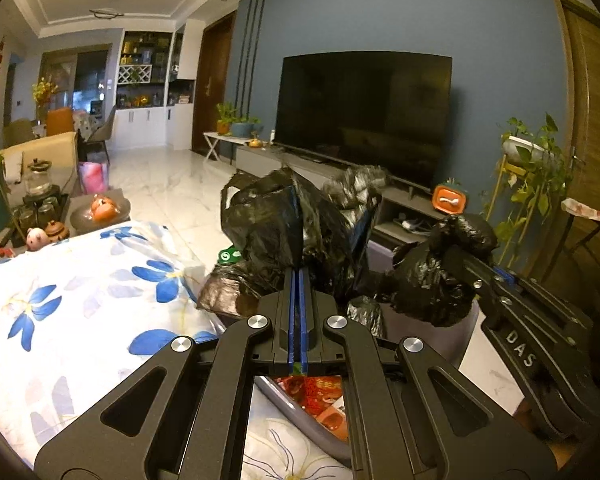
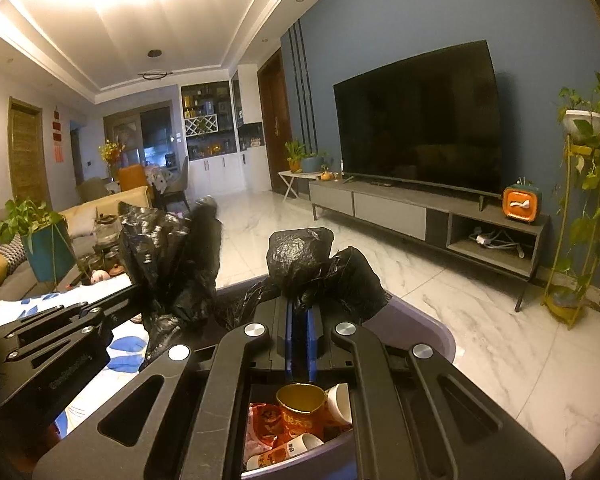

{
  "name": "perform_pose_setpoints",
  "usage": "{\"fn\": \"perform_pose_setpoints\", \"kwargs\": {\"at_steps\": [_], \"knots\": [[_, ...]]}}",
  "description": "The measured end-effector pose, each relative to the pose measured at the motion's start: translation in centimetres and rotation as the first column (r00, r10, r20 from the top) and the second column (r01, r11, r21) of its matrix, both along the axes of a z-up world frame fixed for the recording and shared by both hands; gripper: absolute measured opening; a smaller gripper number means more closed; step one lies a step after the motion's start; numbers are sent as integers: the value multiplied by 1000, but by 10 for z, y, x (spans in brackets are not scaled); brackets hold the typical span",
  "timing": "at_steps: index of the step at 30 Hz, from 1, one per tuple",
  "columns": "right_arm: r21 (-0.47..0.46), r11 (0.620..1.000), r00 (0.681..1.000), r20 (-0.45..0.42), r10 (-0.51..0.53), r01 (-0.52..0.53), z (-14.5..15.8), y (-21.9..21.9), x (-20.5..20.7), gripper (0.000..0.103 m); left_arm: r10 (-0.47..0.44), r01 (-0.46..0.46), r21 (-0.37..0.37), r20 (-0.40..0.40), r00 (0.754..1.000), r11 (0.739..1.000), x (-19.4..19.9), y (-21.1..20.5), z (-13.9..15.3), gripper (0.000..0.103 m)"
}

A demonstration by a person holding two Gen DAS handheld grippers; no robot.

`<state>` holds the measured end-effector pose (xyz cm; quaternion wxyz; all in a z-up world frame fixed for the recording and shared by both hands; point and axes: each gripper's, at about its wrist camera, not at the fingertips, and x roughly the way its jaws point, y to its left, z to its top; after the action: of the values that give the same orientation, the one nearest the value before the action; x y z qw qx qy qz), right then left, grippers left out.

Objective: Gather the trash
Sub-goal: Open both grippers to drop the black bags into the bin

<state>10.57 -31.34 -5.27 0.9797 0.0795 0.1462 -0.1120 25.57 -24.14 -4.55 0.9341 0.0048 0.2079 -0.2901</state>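
Both my tongs pinch the black bin liner (image 1: 283,216): left gripper (image 1: 298,276) on 1 gathered handle, right gripper (image 2: 300,304) on the other, above the purple bin (image 2: 416,328) with the trash (image 2: 295,420) inside. Thin plastic could tear or slip if I pull unevenly, spilling cups onto the floral cloth (image 1: 79,300).

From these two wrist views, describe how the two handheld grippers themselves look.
Both look alike: matte black metal frames with angular linkage arms, slot-shaped cutouts and round silver pivot bolts. Each has two slim black fingers lined with blue pads. The left gripper shows this; the right gripper carries white "DAS" lettering on its side.
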Motion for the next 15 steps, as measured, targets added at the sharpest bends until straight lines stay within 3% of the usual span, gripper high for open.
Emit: {"fn": "perform_pose_setpoints", "kwargs": {"at_steps": [3, 5, 7, 12, 15], "knots": [[6, 1000, 1000, -14, -5, 5, -1, -5, 4, 8, 1, -1, 7, -11, 1000, 1000, 4, 2, -2, 6], [10, 1000, 1000, -22, -7, 7, -2, -8, 6, 17, 17, -17, 11, -13, 1000, 1000, 5, 3, -3, 17], [13, 1000, 1000, -26, -12, 12, -4, -9, 6, 38, 38, -38, 6, -8, 999, 999, 4, 6, -3, 43], [6, 1000, 999, -30, -30, 31, -7, -9, 2, 61, 127, -127, 8, 5, 992, 992, -2, 24, -2, 72], [4, 999, 999, -37, -35, 35, -7, -5, -2, 76, 172, -173, 34, 19, 985, 984, -9, 35, -2, 79]]}}
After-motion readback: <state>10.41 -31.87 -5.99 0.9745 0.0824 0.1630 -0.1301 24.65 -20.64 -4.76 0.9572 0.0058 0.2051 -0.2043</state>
